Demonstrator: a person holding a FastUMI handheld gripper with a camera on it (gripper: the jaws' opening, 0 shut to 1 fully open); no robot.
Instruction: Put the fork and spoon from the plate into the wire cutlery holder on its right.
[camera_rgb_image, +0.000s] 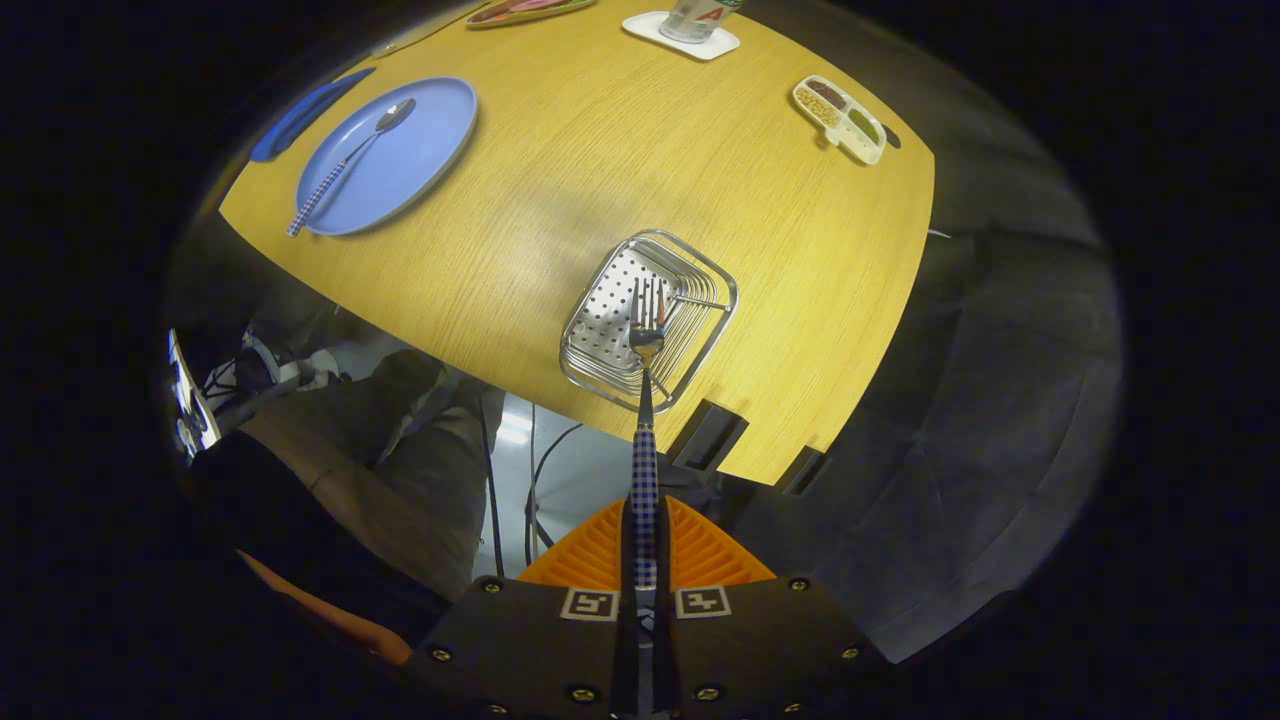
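gripper view: the gripper (645, 560) has both fingers pressed tight on the checked handle of the fork (646, 400), which runs straight ahead from them, tines hanging over the wire cutlery holder (700, 335) (whether they touch it, i cannot tell). the holder sits near the edge of the wooden table (620, 150). well apart, across the table, the spoon (345, 165) lies on the blue plate (430, 140). beyond the holder rests a small divided dish (842, 118).
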